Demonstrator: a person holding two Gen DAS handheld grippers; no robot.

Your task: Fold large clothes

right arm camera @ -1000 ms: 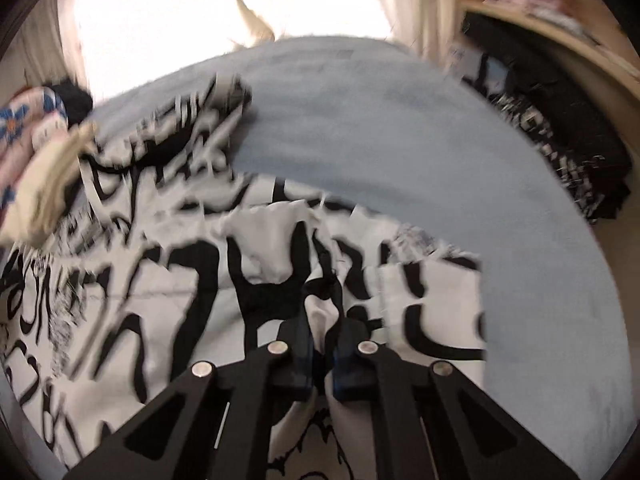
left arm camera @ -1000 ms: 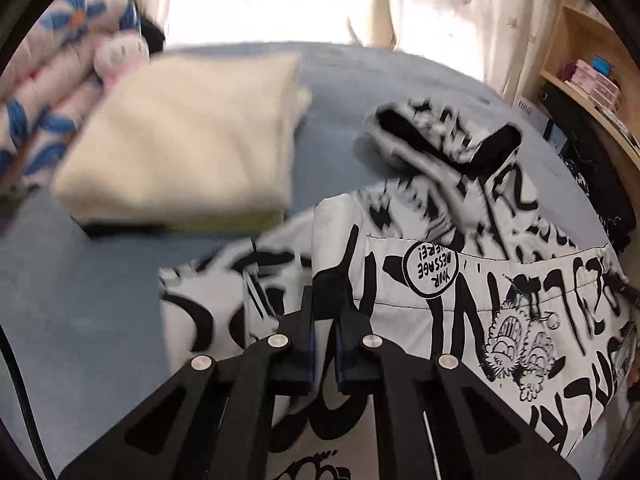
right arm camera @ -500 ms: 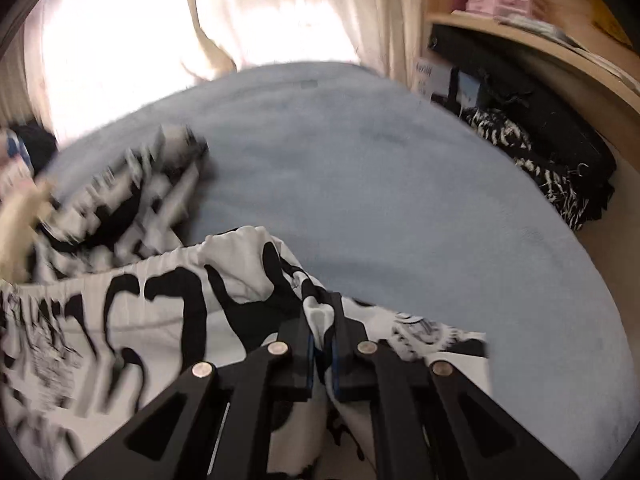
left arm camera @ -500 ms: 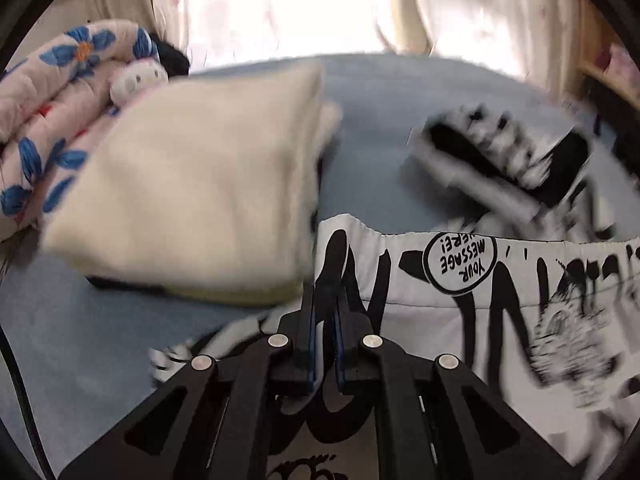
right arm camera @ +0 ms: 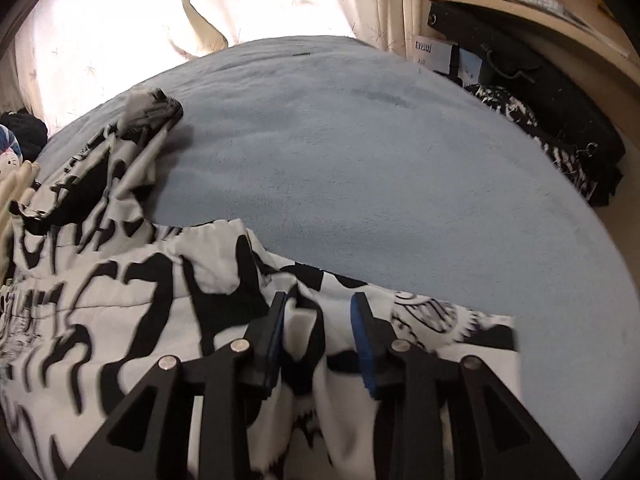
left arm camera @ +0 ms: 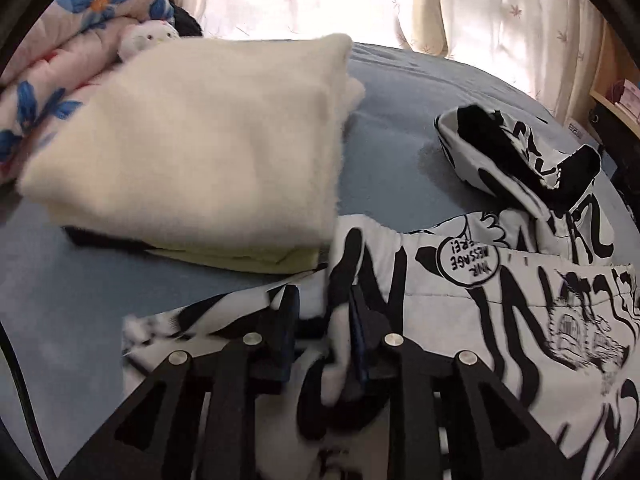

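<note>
Left tongs [left arm camera: 323, 312] at near centre, jaws parted after just opening. Fold of black-and-white garment [left arm camera: 500, 300] stands loose between fingers [left arm camera: 286, 320], leaning against right one. Garment spreads right and near over blue bed [left arm camera: 392, 92]; hood [left arm camera: 516, 148] lies farther right. Cream folded stack [left arm camera: 192, 152] far left, its near corner touching garment edge. Floral quilt [left arm camera: 52, 64] and plush toy [left arm camera: 146, 38] behind stack. Curtains [left arm camera: 500, 4] at far side, shelf [left arm camera: 616, 92] at right edge.
</note>
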